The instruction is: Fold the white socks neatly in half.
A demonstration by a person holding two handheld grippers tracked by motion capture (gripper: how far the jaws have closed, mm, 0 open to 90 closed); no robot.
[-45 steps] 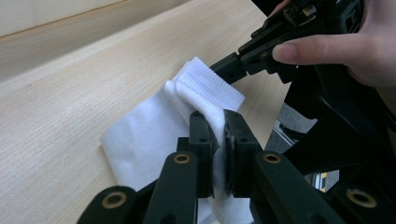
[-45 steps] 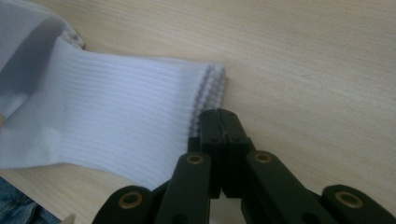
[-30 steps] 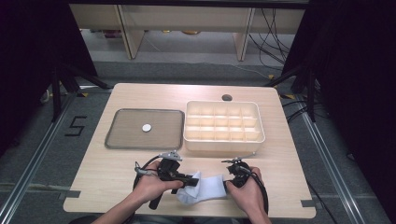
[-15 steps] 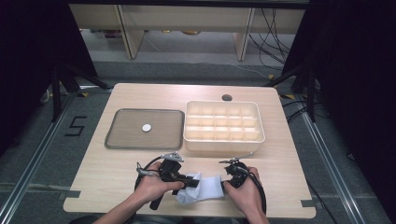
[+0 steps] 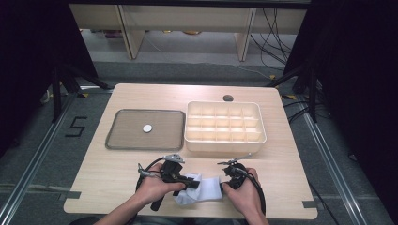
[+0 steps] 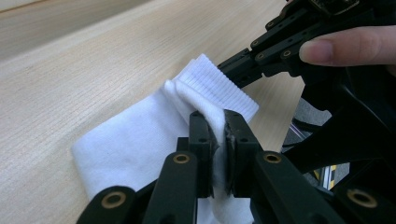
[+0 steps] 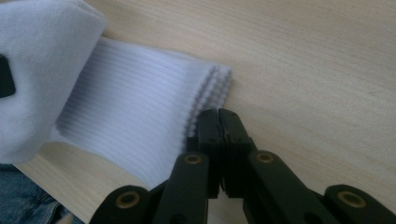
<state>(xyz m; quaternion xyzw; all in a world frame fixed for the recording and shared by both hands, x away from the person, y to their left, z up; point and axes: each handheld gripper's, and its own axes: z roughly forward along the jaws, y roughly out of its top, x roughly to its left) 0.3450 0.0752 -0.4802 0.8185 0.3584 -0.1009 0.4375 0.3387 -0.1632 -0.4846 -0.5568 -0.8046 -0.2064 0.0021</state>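
A lab: black-curtained recording bay, taped floor mark "5" (image 5: 76,126), loose cables (image 5: 267,28), bare shelving (image 5: 187,16).

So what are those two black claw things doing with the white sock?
A person holds a gripper in each hand at the near edge of the table. The left gripper is pinching a fold of the white sock. The right gripper is shut at the sock's ribbed cuff; whether it grips fabric is hard to tell. Farther back sit a compartment box and a flat tray, which has a small white disc on it.
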